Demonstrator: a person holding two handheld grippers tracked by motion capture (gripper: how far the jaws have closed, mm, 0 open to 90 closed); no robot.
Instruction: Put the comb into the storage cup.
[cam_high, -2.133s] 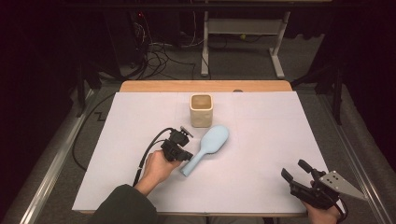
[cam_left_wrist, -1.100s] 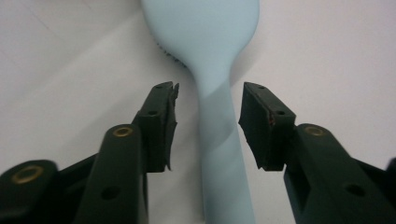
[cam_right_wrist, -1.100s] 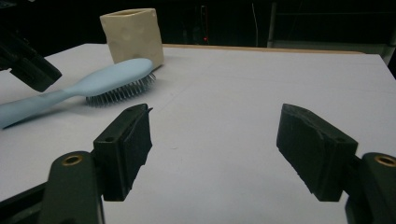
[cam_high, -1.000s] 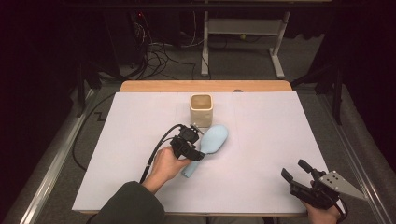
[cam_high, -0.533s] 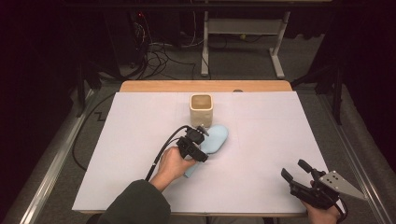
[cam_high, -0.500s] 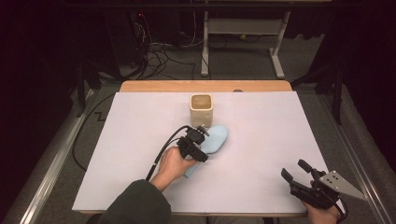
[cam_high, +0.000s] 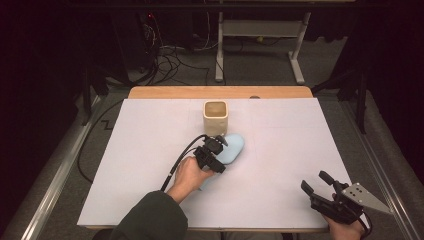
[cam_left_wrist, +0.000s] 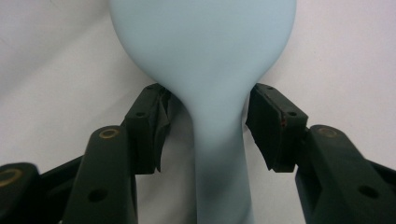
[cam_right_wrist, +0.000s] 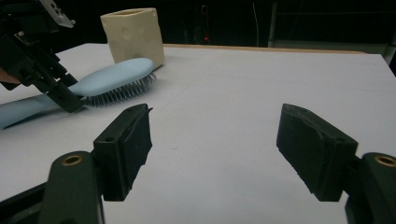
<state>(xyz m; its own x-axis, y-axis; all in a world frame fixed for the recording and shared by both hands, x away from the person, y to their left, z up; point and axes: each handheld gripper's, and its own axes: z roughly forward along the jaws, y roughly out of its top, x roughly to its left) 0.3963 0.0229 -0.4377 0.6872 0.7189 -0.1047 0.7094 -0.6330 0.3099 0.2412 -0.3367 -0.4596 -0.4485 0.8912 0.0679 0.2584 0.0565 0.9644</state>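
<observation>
Pale blue plastic hairbrush (cam_high: 231, 149) lies flat, bristles down, on the white table cover (cam_high: 150, 150), its head just in front of the cream square ceramic cup (cam_high: 216, 117), close to it; we can't tell if they touch. Handle runs from the cup back toward our near edge.

Our left gripper (cam_left_wrist: 205, 126) straddles the brush neck, right where handle widens into head. Jaws spread; they've just closed a little, with the handle between them. Pads sit either side of the neck with a gap showing on both sides, so no pinch. In the high view the left gripper (cam_high: 214, 152) sits over the brush, just near-side of the cup.

Our right gripper (cam_high: 316, 186) is well away from the cup, by the near right corner of the cover. Jaws spread, nothing between them.
</observation>
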